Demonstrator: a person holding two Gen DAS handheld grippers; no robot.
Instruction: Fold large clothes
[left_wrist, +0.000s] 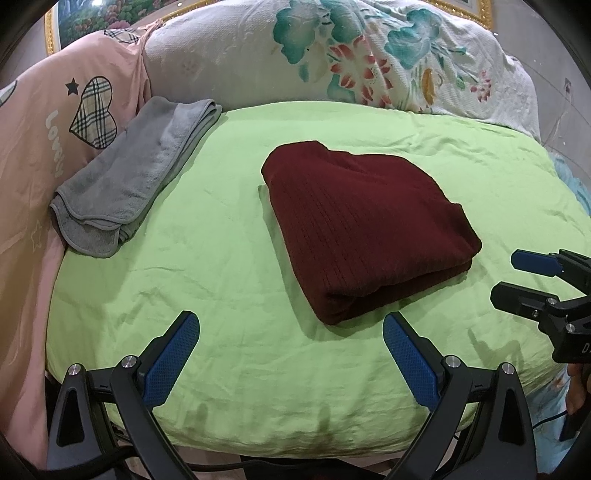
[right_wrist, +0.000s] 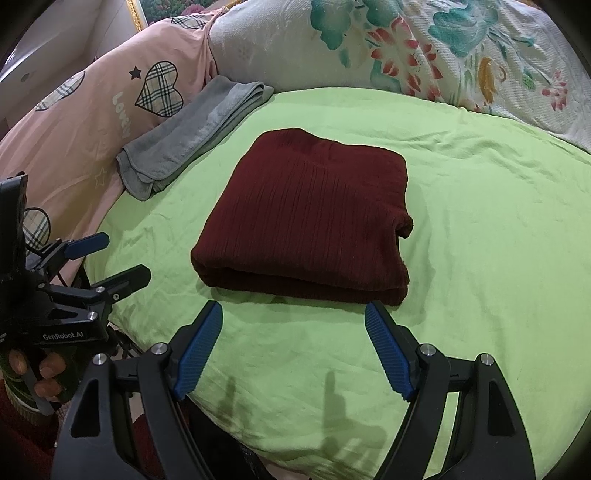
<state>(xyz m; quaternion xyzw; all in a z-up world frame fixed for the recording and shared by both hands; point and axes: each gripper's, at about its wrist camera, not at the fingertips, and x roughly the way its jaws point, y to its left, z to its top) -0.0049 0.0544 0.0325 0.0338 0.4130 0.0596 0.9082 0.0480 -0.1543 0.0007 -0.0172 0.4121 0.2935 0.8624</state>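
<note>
A dark red ribbed knit garment (left_wrist: 365, 225) (right_wrist: 310, 218) lies folded into a thick rectangle on the light green sheet (left_wrist: 236, 295) (right_wrist: 480, 229). My left gripper (left_wrist: 291, 325) hovers open just in front of the garment's near left corner, nothing between its blue pads. Over the sheet in front of the garment's near folded edge, my right gripper (right_wrist: 293, 314) also stands open and holds nothing. Each gripper shows in the other's view: the right gripper (left_wrist: 506, 277) at the right edge, the left gripper (right_wrist: 122, 254) at the left with a hand (right_wrist: 40, 373) on its handle.
A folded grey towel (left_wrist: 129, 181) (right_wrist: 192, 136) lies at the sheet's far left edge. A pink quilt with plaid hearts (left_wrist: 55, 129) (right_wrist: 92, 122) lies left, and a white floral quilt (left_wrist: 369, 55) (right_wrist: 424, 48) is piled behind. The sheet's near edge drops off below the grippers.
</note>
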